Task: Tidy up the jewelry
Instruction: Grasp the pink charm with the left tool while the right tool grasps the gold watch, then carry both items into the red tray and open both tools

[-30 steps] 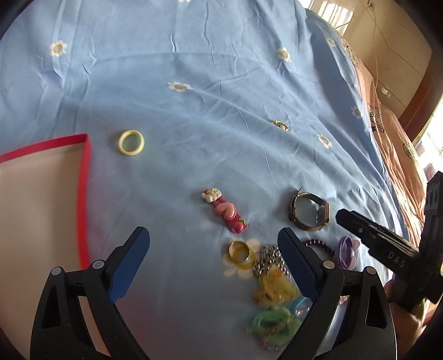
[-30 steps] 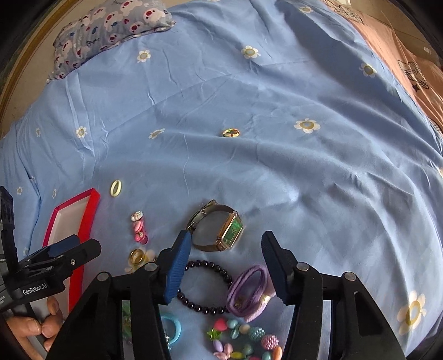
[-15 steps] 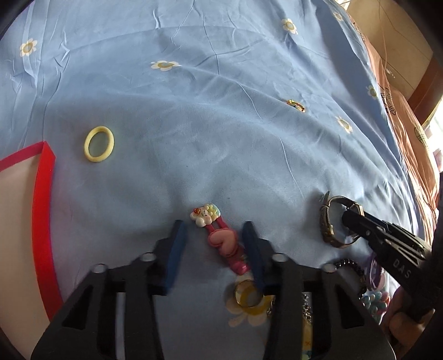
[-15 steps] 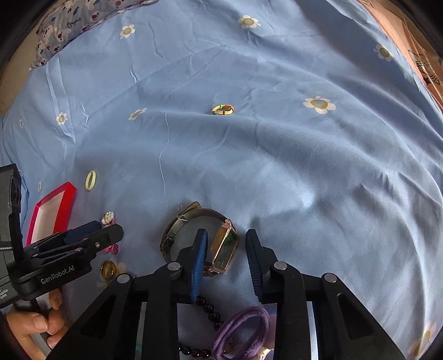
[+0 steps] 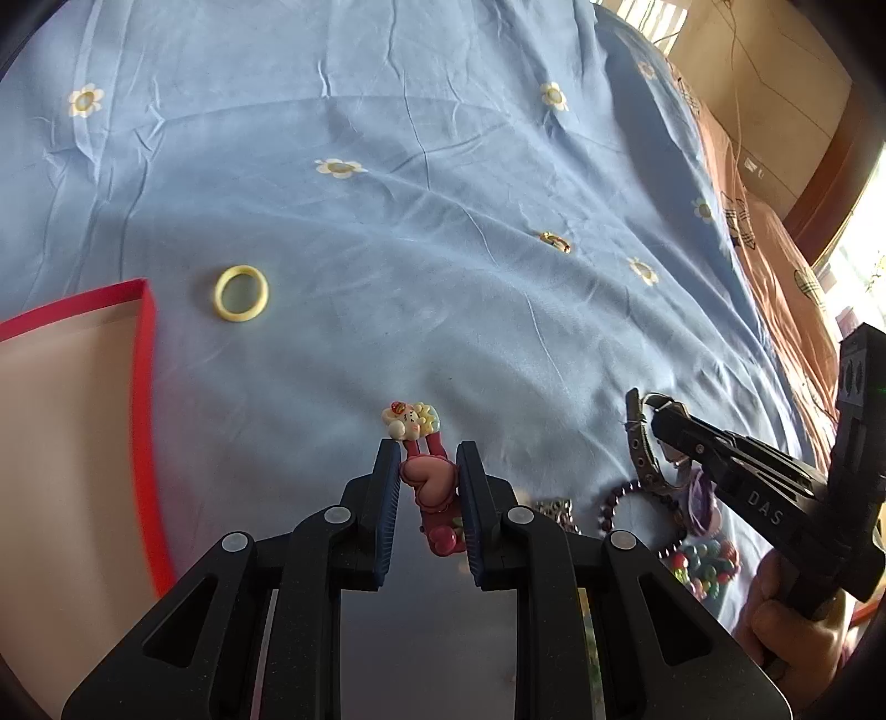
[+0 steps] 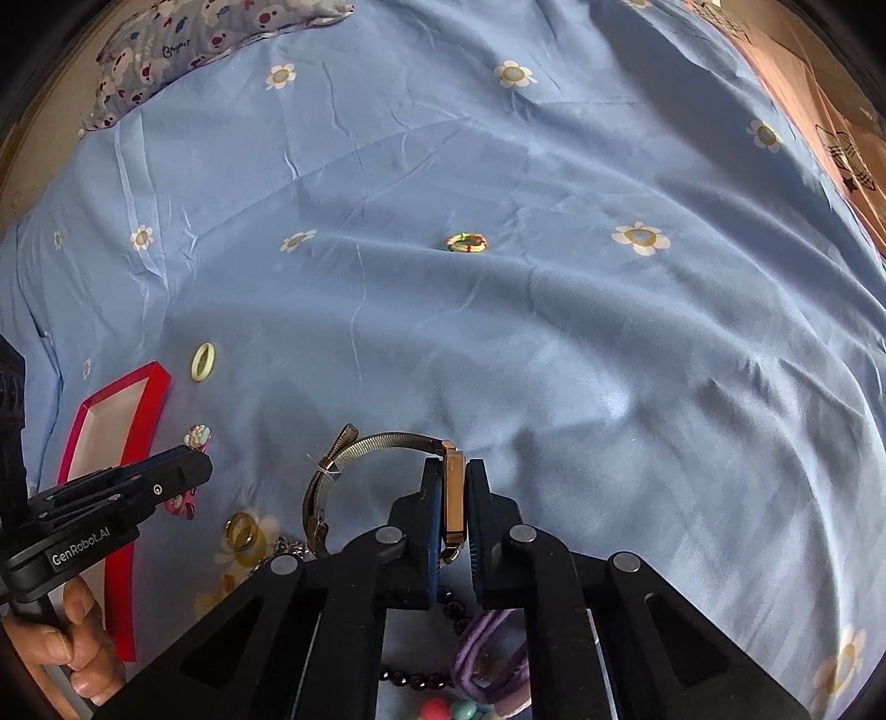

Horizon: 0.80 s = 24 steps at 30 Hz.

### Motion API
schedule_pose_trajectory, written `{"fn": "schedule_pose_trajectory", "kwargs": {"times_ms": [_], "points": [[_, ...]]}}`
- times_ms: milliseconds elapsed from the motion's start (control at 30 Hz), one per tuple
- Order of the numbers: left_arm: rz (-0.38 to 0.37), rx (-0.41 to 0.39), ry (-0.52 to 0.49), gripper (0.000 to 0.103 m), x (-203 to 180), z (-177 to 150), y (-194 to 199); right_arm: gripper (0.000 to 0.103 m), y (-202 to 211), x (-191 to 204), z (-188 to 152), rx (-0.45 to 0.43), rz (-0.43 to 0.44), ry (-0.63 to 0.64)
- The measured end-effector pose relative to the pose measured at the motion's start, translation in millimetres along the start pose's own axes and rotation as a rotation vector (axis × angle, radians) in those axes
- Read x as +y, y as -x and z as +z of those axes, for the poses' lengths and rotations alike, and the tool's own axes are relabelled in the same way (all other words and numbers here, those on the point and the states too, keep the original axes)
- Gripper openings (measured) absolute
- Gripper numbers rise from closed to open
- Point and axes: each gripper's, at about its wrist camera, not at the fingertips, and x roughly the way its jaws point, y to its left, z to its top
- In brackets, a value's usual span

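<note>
Grippers on blue bedsheet (image 5: 443,288) | left gripper (image 5: 427,462) jaws closing, pads pressing pink cartoon hair clip (image 5: 429,482) | right gripper (image 6: 455,482) clamped on gold wristwatch (image 6: 454,493) case | red tray (image 5: 145,387) at left

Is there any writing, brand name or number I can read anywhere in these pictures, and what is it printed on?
"GenRobot.AI": white lettering on the side of the left gripper, seen from the right wrist view.
"DAS": pale letters on the side of the right gripper, seen from the left wrist view; the word may run on out of sight.
Script word on the patterned pillow: too small and curved to read surely.
Watch: held edge-on, so its face shows no readable marks.
</note>
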Motion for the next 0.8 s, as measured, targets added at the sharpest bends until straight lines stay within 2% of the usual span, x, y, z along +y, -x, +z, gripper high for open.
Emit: {"fn": "schedule_pose_trajectory", "kwargs": {"times_ms": [400,800], "points": [[0.059,-0.082,0.066,0.019,47.5,-23.9,58.2,0.007,6.5,65.9,-4.7,-0.007,0.099,0.096],[0.125,-0.12,0.153,0.019,111.2,-38.2,91.7,0.007,-1.1,144.3,-8.4,-0.001,0.211,0.209]]}}
